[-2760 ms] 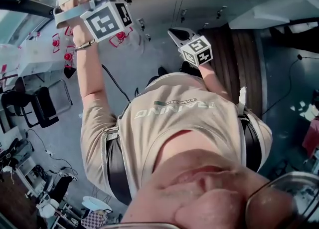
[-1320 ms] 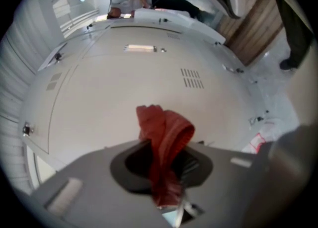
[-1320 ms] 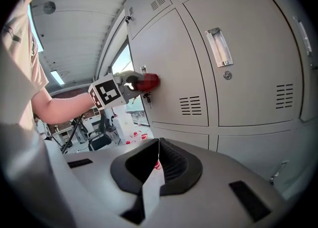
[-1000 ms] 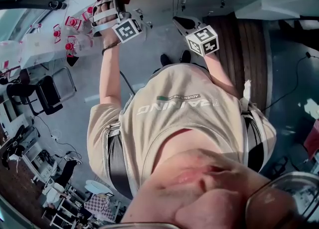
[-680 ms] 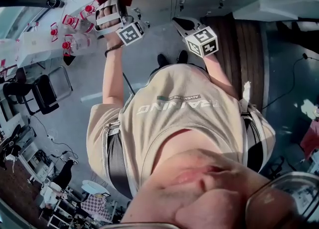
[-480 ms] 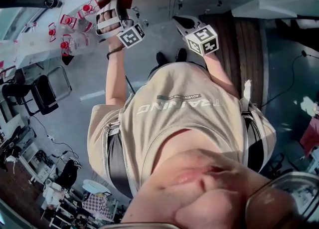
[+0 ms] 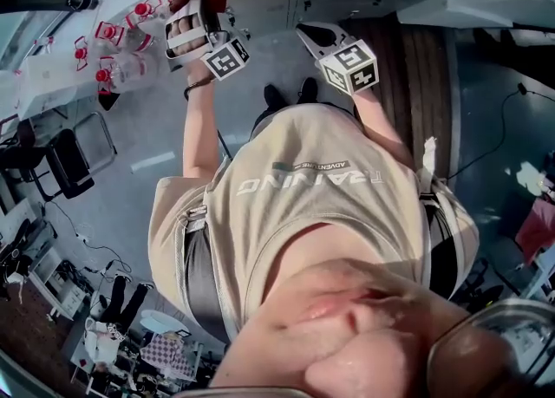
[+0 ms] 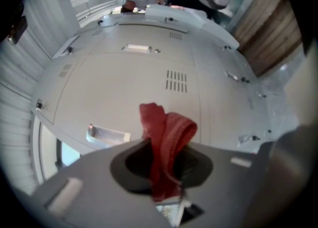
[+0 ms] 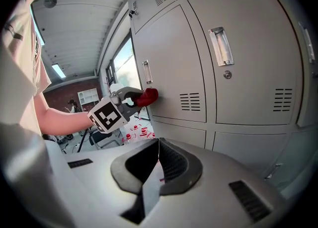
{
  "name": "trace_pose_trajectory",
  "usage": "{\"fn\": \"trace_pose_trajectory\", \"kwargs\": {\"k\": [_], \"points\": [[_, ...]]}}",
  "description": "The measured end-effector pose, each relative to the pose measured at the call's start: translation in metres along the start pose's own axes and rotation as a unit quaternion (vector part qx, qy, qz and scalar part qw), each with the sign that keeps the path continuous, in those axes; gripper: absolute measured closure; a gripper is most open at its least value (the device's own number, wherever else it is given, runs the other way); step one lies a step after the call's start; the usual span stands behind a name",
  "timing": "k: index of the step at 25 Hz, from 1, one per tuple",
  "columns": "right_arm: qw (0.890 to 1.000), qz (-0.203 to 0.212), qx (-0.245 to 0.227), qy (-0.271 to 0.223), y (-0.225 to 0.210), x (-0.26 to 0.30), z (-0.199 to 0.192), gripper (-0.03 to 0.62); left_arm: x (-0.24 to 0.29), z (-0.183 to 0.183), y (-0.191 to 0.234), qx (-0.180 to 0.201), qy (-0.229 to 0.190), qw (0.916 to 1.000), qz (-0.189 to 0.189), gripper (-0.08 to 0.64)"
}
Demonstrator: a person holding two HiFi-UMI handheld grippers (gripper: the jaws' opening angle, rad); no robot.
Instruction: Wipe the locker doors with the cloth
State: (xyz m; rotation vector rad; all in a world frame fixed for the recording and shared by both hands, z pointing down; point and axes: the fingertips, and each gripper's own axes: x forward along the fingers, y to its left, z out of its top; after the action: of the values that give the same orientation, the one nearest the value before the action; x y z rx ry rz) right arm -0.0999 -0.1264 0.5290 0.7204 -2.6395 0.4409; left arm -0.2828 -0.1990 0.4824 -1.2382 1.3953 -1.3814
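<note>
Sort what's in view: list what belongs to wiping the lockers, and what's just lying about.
In the job: red cloth, left tool shut on it, locker doors.
Lying about: right tool, shut and empty; red-capped bottles; black chair.

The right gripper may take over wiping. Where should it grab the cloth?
Likely the folded end of the cloth that sticks out past the left gripper, the only free part. Open the right gripper and come from the side, across the fold: the locker door sits right ahead of it.
</note>
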Motion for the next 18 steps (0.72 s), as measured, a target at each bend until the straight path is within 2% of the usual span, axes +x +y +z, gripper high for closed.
{"fn": "trace_pose_trajectory", "kwargs": {"k": [5, 10, 18], "points": [[1.000, 0.004, 0.002, 0.007, -0.002, 0.000, -0.006, 0.577, 0.017, 0.001, -0.001, -0.011, 0.008, 0.9999, 0.010, 0.479], [1.000, 0.008, 0.004, 0.011, 0.000, 0.004, -0.009, 0.577, 0.039, -0.002, -0.022, -0.021, 0.024, 0.9993, -0.022, 0.477], [1.000, 0.000, 0.010, 0.015, -0.005, 0.001, -0.014, 0.577, 0.041, -0.004, -0.027, -0.022, 0.014, 0.9996, -0.012, 0.477]]}}
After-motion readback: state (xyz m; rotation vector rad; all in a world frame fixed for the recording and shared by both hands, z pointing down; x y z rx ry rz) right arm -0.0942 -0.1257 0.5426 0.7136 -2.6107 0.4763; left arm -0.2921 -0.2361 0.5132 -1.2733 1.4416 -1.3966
